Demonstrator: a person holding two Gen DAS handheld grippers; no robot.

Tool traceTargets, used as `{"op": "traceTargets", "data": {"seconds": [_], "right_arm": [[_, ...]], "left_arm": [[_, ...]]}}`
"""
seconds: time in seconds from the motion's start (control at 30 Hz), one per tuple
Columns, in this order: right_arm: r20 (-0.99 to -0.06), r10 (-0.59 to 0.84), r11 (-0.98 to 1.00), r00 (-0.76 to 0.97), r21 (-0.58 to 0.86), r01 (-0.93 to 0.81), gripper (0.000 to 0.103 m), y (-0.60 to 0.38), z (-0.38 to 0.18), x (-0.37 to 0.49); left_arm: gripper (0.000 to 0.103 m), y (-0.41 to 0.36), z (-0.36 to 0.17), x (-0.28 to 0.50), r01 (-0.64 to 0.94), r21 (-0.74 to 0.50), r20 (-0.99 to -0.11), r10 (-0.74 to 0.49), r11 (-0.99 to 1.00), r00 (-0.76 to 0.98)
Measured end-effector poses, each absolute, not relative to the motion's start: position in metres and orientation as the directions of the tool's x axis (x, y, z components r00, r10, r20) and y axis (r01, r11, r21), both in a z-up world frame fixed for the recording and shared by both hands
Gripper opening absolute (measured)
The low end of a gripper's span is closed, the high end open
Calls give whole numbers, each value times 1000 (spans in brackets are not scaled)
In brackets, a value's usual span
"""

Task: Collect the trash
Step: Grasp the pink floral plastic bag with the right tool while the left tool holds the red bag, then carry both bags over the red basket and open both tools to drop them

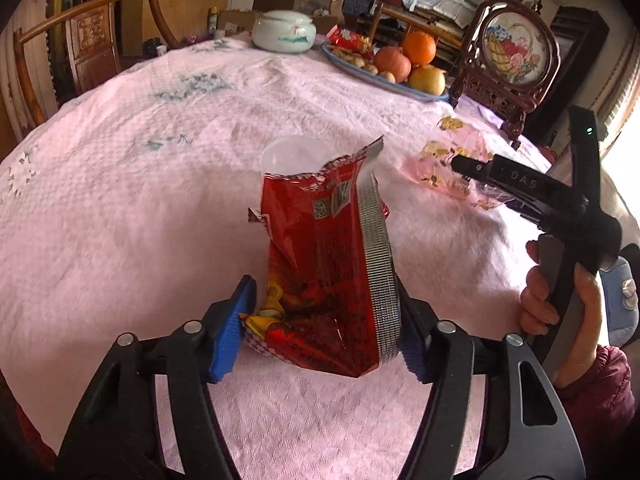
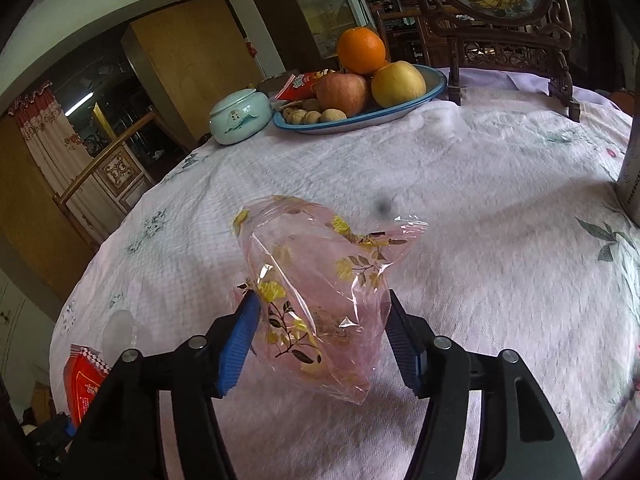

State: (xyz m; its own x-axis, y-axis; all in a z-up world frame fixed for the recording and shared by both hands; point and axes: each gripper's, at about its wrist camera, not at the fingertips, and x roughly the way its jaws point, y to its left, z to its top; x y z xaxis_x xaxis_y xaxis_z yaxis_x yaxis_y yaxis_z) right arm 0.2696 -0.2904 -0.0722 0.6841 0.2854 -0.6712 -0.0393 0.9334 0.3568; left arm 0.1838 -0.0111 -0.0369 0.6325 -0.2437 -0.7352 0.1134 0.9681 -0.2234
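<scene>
My left gripper [image 1: 324, 330] is shut on a red snack wrapper [image 1: 332, 264] with a silver crimped edge and holds it upright above the pink tablecloth [image 1: 140, 208]. A clear plastic cup [image 1: 292, 156] stands just behind the wrapper. My right gripper [image 2: 322, 338] is shut on a crumpled pink transparent bag [image 2: 320, 284] printed with yellow flowers, held above the cloth. The right gripper [image 1: 496, 178] with the pink bag [image 1: 452, 164] also shows at the right of the left wrist view. The red wrapper [image 2: 86, 380] and the cup [image 2: 118, 330] show at the lower left of the right wrist view.
A blue-rimmed fruit plate [image 2: 400, 110] with an orange, apples and walnuts stands at the far side, next to a pale ceramic jar [image 2: 238, 120]. A carved wooden screen [image 1: 508, 64] stands at the back right. A wooden chair [image 1: 88, 44] is beyond the table. A grey tumbler [image 2: 630, 176] stands at the right edge.
</scene>
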Motion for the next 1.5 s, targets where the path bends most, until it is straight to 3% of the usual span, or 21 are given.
{"op": "traceTargets", "data": {"seconds": [0.13, 0.5, 0.63, 0.8, 0.97, 1.37, 1.5], "right_arm": [[-662, 296, 930, 689, 366, -47, 45, -290, -72, 269], [-650, 286, 937, 704, 345, -62, 38, -284, -61, 259], [-569, 386, 892, 726, 432, -134, 37, -280, -29, 240], [-473, 477, 860, 740, 423, -284, 37, -250, 14, 204], [-455, 567, 820, 687, 392, -417, 37, -208, 27, 173], [-549, 629, 757, 551, 269, -596, 37, -117, 2, 105], [-577, 614, 760, 538, 251, -599, 37, -103, -8, 94]], "left_arm": [[58, -6, -20, 159, 114, -206, -659, -223, 972, 718], [59, 35, 10, 88, 29, -186, -604, -138, 982, 785], [59, 57, 20, 59, -21, -179, -575, -88, 984, 813], [59, 95, 23, 24, -113, -191, -557, -12, 975, 830], [59, 144, 9, -12, -240, -201, -569, 86, 950, 818], [60, 278, -68, -78, -500, -306, -666, 194, 810, 720], [70, 307, -99, -87, -541, -336, -701, 179, 771, 690]]}}
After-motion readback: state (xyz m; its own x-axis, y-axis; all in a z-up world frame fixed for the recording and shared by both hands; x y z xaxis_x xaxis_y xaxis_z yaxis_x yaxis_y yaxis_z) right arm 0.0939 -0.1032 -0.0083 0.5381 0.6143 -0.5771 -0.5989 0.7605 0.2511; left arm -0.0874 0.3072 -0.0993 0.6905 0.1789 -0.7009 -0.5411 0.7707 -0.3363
